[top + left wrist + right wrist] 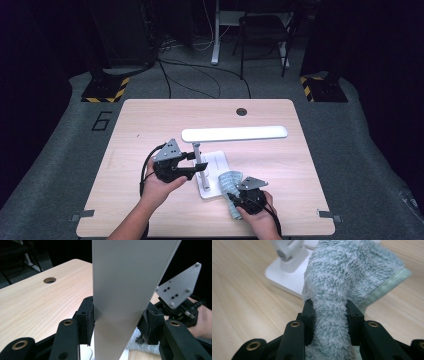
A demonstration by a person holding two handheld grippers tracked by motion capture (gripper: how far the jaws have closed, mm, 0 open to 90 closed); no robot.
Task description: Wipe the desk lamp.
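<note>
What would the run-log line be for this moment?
left gripper: shut on lamp post | right gripper: shut on cloth beside lamp base | table

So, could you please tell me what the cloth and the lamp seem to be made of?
The cloth looks like fluffy pale-green microfibre: long pile and a stitched hem. The lamp appears to be matte white plastic or painted metal: smooth, even and seamless.

The desk lamp (210, 165) stands mid-table (150, 120), its base nearest the person, with the left gripper (192, 165) touching its stem from the left, the cloth (231, 181) overlapping its base's right edge, and the table's round hole (241, 111) behind it.
</note>
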